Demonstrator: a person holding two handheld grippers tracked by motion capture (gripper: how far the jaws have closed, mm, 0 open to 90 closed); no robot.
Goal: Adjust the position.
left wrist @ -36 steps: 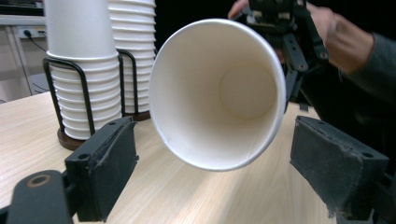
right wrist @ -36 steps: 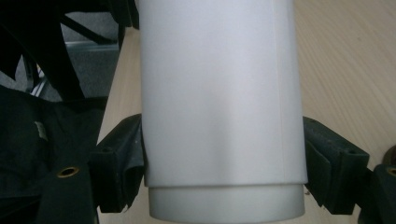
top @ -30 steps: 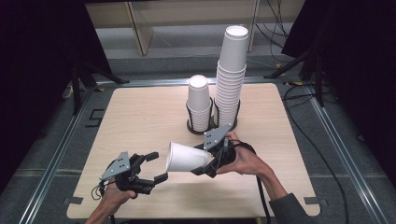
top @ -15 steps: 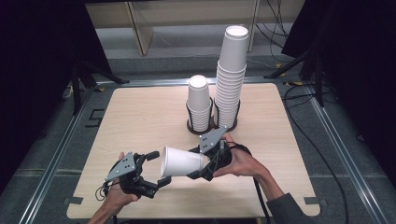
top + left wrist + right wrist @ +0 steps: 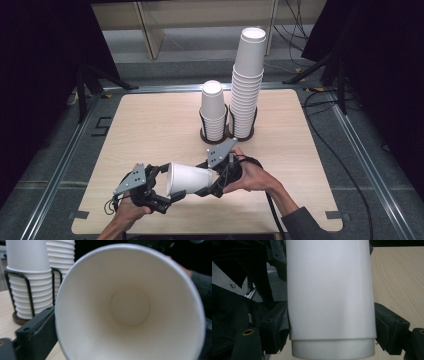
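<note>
Cup handoff was mid-air over the near edge of the worktop (image 5: 150, 125): a white paper cup (image 5: 189, 178) lay sideways between the two claws, mouth toward the left claw (image 5: 167, 192) and base toward the right claw (image 5: 212, 182). Right claw was clamped on the cup's body near the base, its jaws pressed against both sides in the right gripper view, cup wall (image 5: 329, 290) squeezed between them. Left claw's jaws had just been opening and stood wide around the rim, one jaw beside the cup's lip (image 5: 75, 290) in the left gripper view, not clearly pressing on it. Behind them sat a short stack of cups (image 5: 214, 112) and a tall stack of cups (image 5: 246, 85), each in a wire holder. Risky bit as I saw it: paper that thin could crumple if the right claw squeezed harder, and with only one grip near the base the cup could've pivoted or slipped out.
</note>
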